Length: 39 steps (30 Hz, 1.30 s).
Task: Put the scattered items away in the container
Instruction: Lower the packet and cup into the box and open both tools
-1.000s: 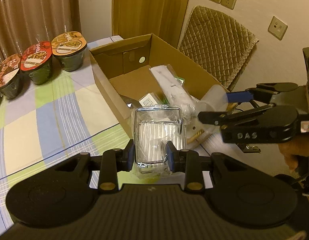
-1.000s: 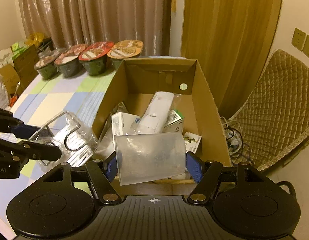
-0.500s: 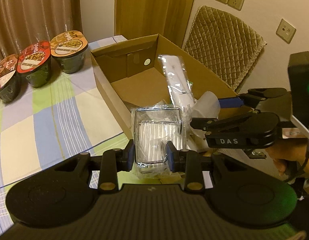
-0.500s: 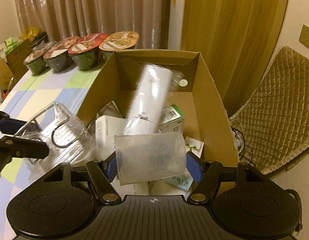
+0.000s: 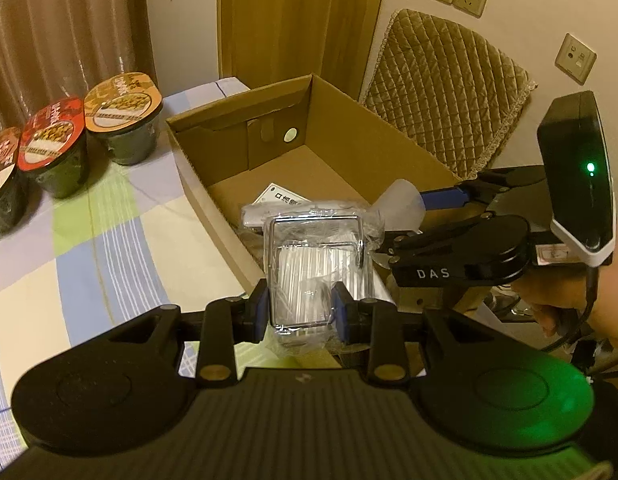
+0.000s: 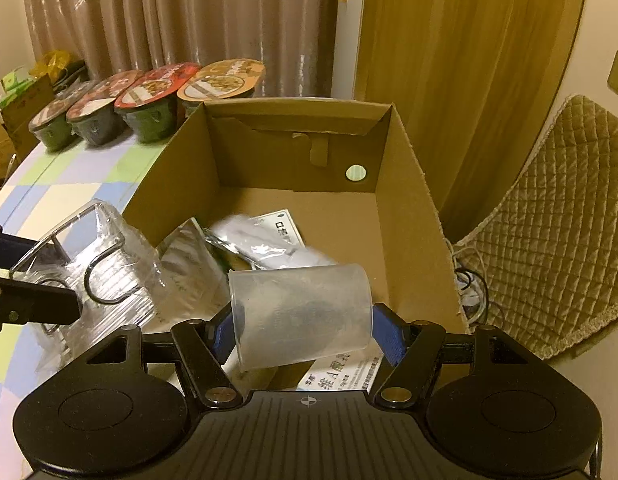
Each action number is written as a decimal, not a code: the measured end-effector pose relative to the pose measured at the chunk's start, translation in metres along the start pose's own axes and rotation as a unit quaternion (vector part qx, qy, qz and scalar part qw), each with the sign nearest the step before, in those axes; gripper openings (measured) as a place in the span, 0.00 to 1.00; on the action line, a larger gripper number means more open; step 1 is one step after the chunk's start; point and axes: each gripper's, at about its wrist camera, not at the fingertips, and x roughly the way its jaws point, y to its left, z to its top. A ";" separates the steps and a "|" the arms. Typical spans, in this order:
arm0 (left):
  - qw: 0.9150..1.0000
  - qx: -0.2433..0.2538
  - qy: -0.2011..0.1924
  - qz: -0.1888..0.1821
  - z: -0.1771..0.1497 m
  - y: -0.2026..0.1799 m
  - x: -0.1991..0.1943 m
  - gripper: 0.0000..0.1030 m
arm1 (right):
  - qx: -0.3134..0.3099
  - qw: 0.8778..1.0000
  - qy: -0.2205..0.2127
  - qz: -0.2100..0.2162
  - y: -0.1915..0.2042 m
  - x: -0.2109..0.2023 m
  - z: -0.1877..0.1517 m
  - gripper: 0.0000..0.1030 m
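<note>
An open cardboard box (image 5: 373, 152) (image 6: 413, 200) stands on the checked tablecloth, holding a white wrapped packet (image 6: 269, 240), a foil pouch (image 6: 189, 256) and printed white packets. My left gripper (image 5: 301, 308) is shut on a clear plastic-wrapped wire rack (image 5: 317, 264) (image 6: 101, 272), held at the box's near left wall. My right gripper (image 6: 303, 320) (image 5: 433, 216) is shut on a translucent plastic cup (image 6: 301, 312) (image 5: 401, 204), lying sideways over the box's near end.
Several lidded instant-noodle bowls (image 5: 121, 120) (image 6: 157, 100) line the table's far left. A quilted chair (image 5: 441, 92) (image 6: 557, 220) stands right of the box, cables (image 6: 469, 280) on the floor beside it. Curtains and a wooden door are behind. A hand (image 5: 569, 304) holds the right gripper.
The white wrapped packet, upright half a second ago, has fallen flat into the box. Both grippers have moved forward toward the box, keeping their hold on the rack and the cup.
</note>
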 end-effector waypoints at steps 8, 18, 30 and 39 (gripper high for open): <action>1.000 0.004 0.001 -0.003 0.011 -0.003 0.012 0.26 | 0.006 1.000 -0.003 -0.001 -0.010 -0.003 -0.002 0.69; 1.000 -0.006 -0.002 -0.007 0.021 -0.006 0.022 0.26 | 0.008 1.000 -0.010 0.000 -0.015 -0.008 0.000 0.69; 1.000 -0.019 -0.003 -0.004 0.028 -0.008 0.032 0.26 | 0.004 1.000 -0.012 -0.001 -0.015 -0.009 0.000 0.69; 1.000 -0.020 -0.007 0.007 0.030 -0.005 0.033 0.30 | -0.001 1.000 -0.012 0.000 -0.014 -0.010 0.002 0.69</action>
